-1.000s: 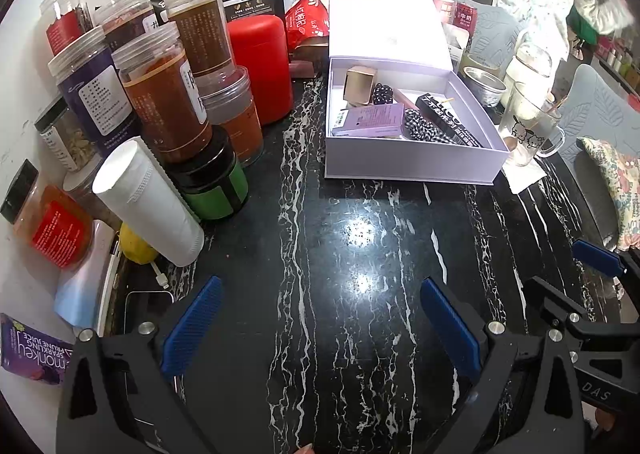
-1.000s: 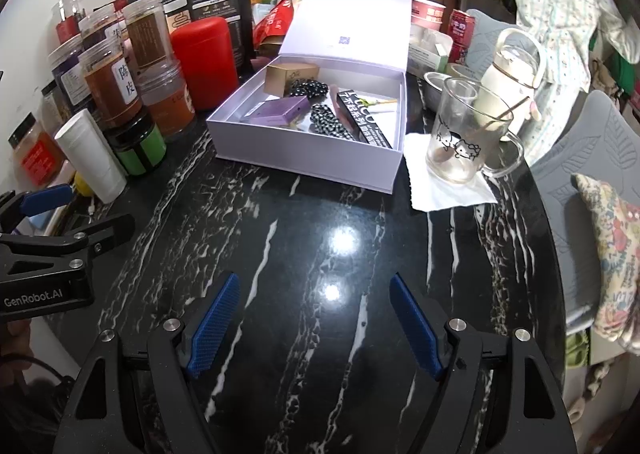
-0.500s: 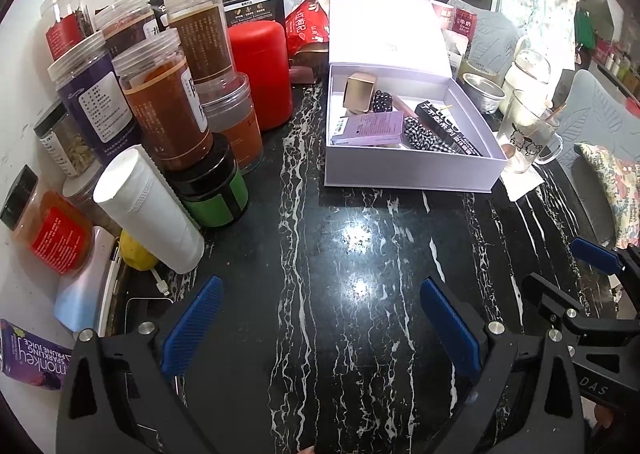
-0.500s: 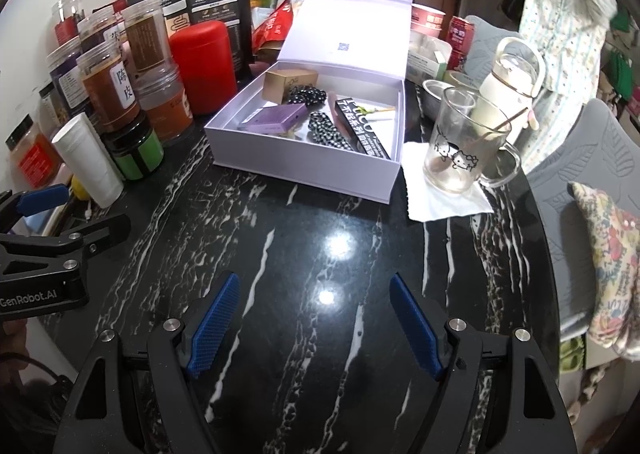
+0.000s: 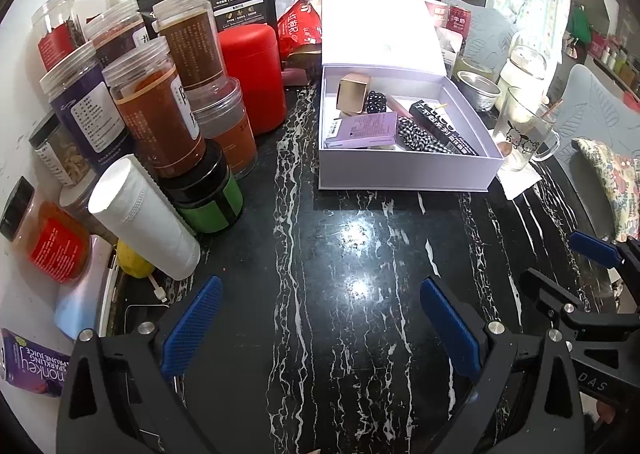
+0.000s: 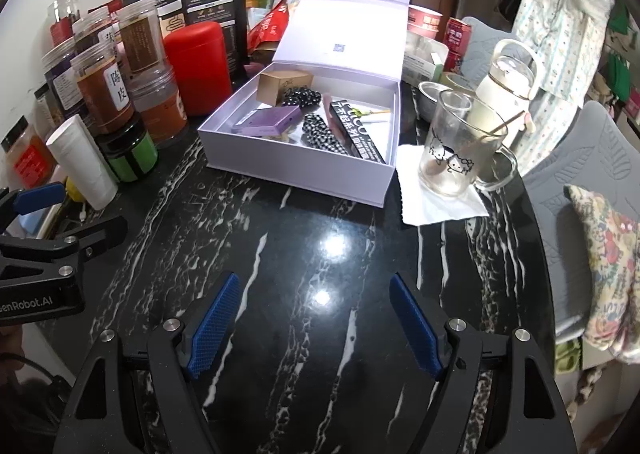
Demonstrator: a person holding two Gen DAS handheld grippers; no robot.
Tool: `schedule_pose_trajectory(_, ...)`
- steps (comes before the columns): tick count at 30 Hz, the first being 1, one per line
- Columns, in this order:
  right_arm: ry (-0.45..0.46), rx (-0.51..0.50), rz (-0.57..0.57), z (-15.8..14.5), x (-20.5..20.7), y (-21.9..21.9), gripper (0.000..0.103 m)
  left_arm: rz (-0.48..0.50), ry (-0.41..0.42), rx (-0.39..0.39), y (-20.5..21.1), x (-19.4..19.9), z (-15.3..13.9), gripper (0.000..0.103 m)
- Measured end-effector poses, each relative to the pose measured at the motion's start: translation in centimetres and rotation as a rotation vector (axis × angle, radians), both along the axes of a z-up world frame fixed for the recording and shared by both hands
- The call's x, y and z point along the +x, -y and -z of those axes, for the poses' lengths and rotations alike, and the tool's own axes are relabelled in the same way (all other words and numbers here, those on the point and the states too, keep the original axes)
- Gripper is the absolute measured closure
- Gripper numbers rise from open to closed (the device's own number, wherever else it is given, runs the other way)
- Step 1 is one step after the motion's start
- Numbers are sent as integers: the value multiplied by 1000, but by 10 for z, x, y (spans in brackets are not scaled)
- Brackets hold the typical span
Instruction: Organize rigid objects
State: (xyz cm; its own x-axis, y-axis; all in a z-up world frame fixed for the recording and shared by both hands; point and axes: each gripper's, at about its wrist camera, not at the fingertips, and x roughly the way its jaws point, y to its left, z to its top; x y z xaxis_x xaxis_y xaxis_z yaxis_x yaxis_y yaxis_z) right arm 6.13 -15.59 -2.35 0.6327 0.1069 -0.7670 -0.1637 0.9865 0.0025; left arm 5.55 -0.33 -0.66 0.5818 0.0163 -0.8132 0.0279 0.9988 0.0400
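An open lilac box (image 5: 404,172) (image 6: 296,170) sits on the black marble table (image 5: 340,274) (image 6: 300,238), its lid standing up behind. Inside lie a gold carton (image 5: 352,94) (image 6: 282,86), a purple flat box (image 5: 362,130) (image 6: 266,122), a long black box (image 5: 442,126) (image 6: 356,130) and checked hair ties (image 5: 420,140) (image 6: 320,134). My left gripper (image 5: 320,318) hovers open over bare marble well short of the box, nothing between its blue pads. My right gripper (image 6: 316,318) is likewise open and empty above the table.
Jars (image 5: 156,110) (image 6: 104,94), a red canister (image 5: 250,74) (image 6: 196,66), a green-labelled tub (image 5: 208,198) and a white tube (image 5: 140,214) crowd the left. A cartoon glass mug (image 6: 452,150) (image 5: 520,134) on a napkin stands right of the box. A person (image 6: 560,34) stands behind; padded chairs are at right.
Both grippers have stayed put. The person in the background has raised both arms to the head.
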Motion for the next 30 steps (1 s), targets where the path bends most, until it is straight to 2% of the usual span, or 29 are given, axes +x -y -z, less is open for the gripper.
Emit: schedule_pose_trajectory(30,-26,4,-16,8,8,-2,25,-10,-7,12,-2,4,0,2)
